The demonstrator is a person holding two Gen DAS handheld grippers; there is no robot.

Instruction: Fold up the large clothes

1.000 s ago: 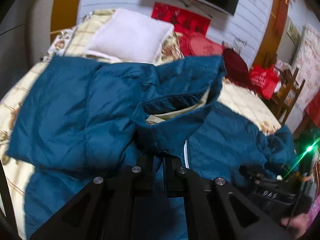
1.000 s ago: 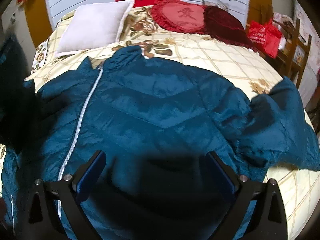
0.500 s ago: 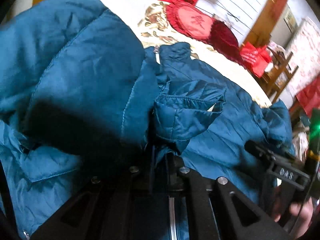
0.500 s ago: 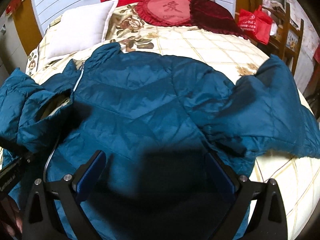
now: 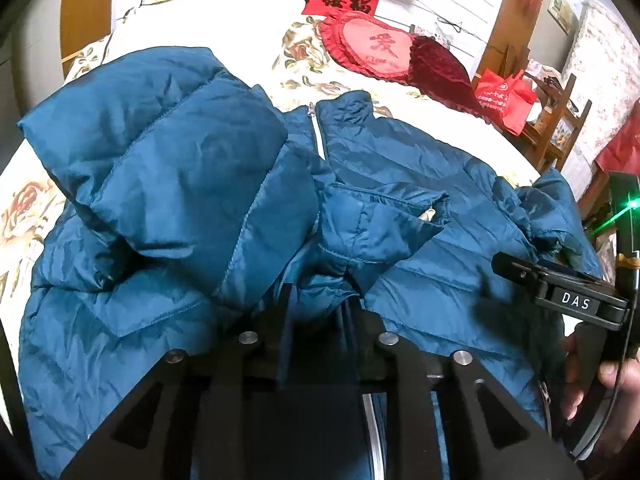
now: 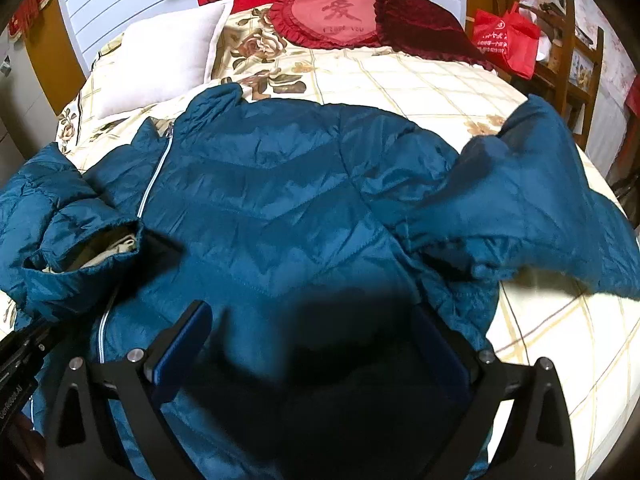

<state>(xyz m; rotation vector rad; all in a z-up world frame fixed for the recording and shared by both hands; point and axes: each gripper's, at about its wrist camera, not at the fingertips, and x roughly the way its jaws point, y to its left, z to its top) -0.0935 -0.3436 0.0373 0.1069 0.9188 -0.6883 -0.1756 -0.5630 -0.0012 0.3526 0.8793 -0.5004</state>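
A teal puffer jacket (image 6: 280,208) lies front up on the bed, its white zipper (image 6: 154,184) running down the left side. Its left sleeve (image 5: 180,184) is folded over the chest, cuff (image 5: 380,220) towards the middle. My left gripper (image 5: 316,304) has a bunch of that sleeve's fabric between its fingers, and its jaws are opening. My right gripper (image 6: 312,344) hovers wide open over the jacket's lower front, nothing between its blue pads (image 6: 184,344). The right sleeve (image 6: 540,208) lies spread out to the right.
The bed has a checked floral cover (image 6: 420,80), with a white pillow (image 6: 160,68) and a red heart cushion (image 6: 336,16) at its head. A red bag (image 6: 508,40) sits on a wooden chair (image 6: 580,64) at the right. A hand (image 5: 600,376) holds the right gripper's body.
My left gripper has carried the left sleeve across and down onto the jacket's front, and its fingers have parted a little. The right gripper stayed open, shifting slightly over the hem.
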